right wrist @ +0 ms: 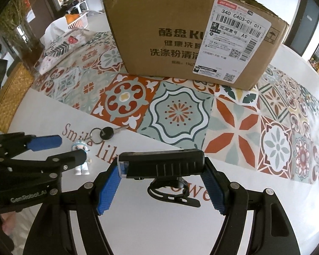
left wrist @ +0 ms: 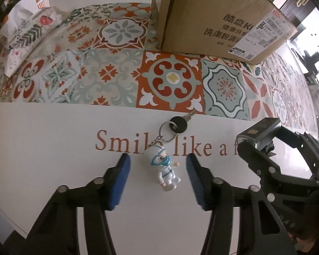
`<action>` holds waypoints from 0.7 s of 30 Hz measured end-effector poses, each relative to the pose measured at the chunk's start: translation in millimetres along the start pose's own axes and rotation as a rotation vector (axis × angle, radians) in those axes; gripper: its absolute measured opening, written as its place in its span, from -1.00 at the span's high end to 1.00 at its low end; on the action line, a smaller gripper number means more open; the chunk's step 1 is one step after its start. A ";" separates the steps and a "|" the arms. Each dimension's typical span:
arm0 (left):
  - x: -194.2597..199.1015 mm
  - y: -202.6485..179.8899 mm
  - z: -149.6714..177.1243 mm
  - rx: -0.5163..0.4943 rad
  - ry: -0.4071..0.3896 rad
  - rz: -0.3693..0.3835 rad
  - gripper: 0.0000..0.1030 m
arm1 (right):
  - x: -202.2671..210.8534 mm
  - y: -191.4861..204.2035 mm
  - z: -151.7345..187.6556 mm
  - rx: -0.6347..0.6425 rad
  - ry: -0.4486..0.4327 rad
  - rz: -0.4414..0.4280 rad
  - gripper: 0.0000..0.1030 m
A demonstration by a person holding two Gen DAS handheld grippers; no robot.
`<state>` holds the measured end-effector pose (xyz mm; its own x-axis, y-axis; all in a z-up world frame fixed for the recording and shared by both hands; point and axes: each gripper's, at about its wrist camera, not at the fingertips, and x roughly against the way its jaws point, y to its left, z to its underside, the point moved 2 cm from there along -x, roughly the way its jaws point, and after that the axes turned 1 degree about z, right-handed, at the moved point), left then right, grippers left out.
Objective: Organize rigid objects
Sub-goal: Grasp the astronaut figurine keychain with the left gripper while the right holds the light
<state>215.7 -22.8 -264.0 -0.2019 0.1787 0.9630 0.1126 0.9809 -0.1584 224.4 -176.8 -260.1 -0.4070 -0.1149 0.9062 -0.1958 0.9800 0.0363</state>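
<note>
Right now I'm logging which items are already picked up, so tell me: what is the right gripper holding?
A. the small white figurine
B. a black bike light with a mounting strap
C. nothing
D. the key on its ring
B: in the right wrist view the right gripper has its blue pads pressed on both ends of the black bike light, while the white figurine and key lie on the table.
</note>
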 end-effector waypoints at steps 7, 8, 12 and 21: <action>-11.9 -5.5 -2.3 0.019 0.041 0.002 0.32 | -2.4 -2.8 2.7 -0.015 0.008 0.000 -0.42; -14.0 -6.1 -2.1 0.021 0.048 0.006 0.35 | -2.4 -3.5 3.1 -0.018 0.008 0.002 -0.42; -23.1 -7.5 0.1 0.035 0.088 0.019 0.46 | -2.3 -4.6 3.8 -0.023 0.010 0.004 -0.42; -16.1 -11.5 7.1 0.000 0.049 0.052 0.46 | 2.7 -1.1 10.1 -0.030 0.006 -0.002 -0.42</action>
<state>210.8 -36.4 -279.2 -0.1478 0.2251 0.9631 0.1219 0.9705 -0.2082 214.4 -179.8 -261.9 -0.4016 -0.1165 0.9084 -0.1695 0.9842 0.0512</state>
